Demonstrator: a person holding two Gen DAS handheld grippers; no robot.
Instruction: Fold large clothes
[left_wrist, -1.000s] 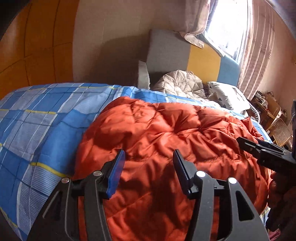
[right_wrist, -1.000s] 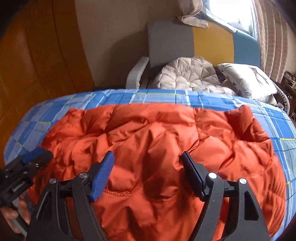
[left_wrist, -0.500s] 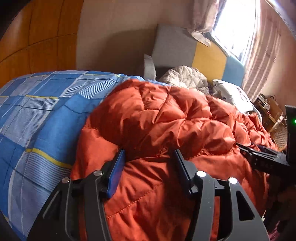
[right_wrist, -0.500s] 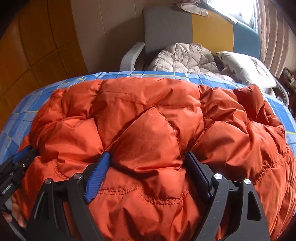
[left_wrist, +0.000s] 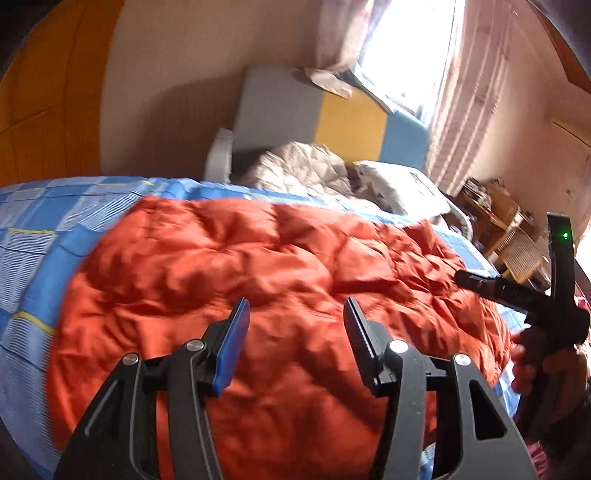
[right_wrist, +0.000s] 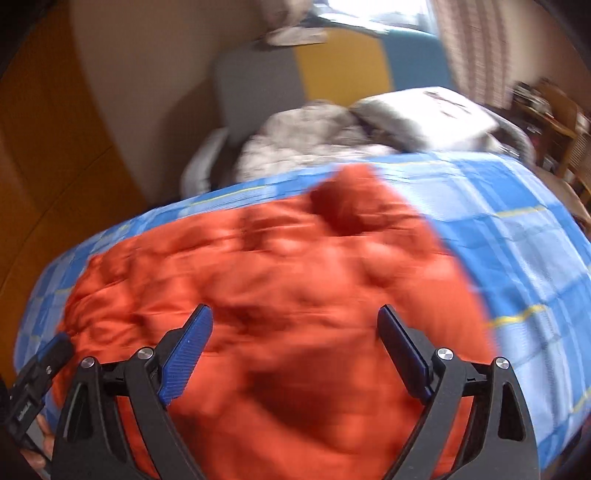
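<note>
Orange quilted down jacket lies spread on the blue checked bed, filling the centre. Left claw hangs apart above it, empty; right claw has just been opening, nothing between. Puffy, light, slippery, I'd say: pinch the stitched hem at six o'clock.

Two wrist cams, both tipped down over the bed from its near edge.

My left view looks along its fingers, close above the orange coat, facing the headboard and window; the right gripper pokes in at its right edge. My right view, blurred, sits beside it, also close, with the left gripper at its lower left. Both share the coat, blue sheet, headboard and pillow.
</note>
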